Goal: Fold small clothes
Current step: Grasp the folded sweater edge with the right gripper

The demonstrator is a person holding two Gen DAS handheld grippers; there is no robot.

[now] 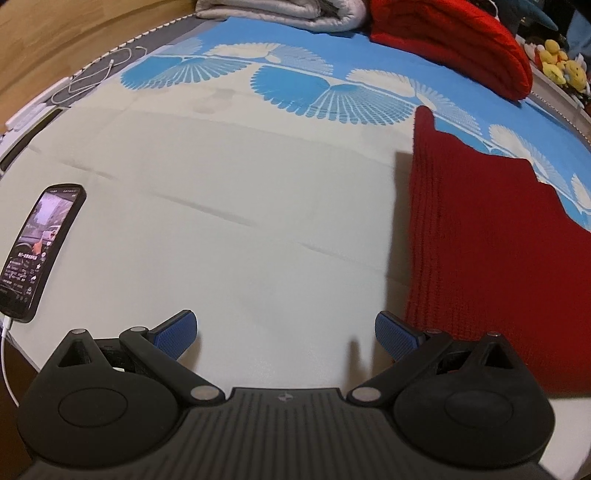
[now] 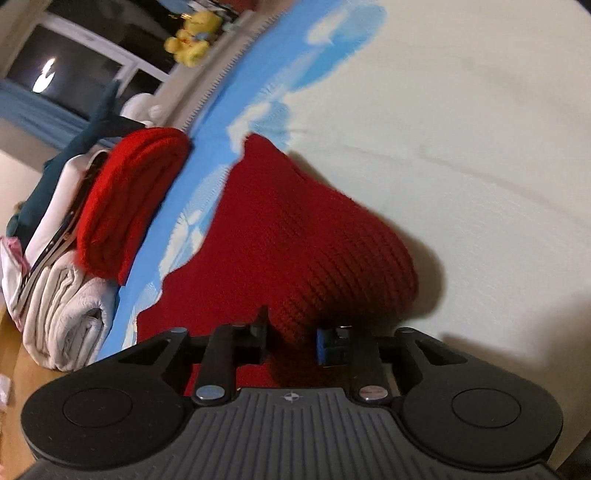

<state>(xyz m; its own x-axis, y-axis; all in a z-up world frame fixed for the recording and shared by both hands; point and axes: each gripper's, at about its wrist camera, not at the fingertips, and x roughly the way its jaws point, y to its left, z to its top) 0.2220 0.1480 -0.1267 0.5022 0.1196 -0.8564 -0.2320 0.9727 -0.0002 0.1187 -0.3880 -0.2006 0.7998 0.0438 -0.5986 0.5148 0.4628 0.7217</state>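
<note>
A dark red knitted garment (image 1: 491, 243) lies on the cream and blue bed sheet (image 1: 240, 206), at the right of the left wrist view. My left gripper (image 1: 286, 334) is open and empty, low over bare sheet just left of the garment's near edge. My right gripper (image 2: 291, 338) is shut on a lifted fold of the same red knitted garment (image 2: 295, 236), which bulges up from the sheet in front of the jaws. The blue pads are mostly hidden by the cloth.
A lit phone (image 1: 38, 251) on a white cable lies at the sheet's left edge. A folded red knit (image 1: 450, 44) and a folded grey quilt (image 1: 280, 14) sit at the far side. Yellow plush toys (image 1: 561, 62) stand beyond the bed's right edge. White cables (image 1: 92, 77) lie far left.
</note>
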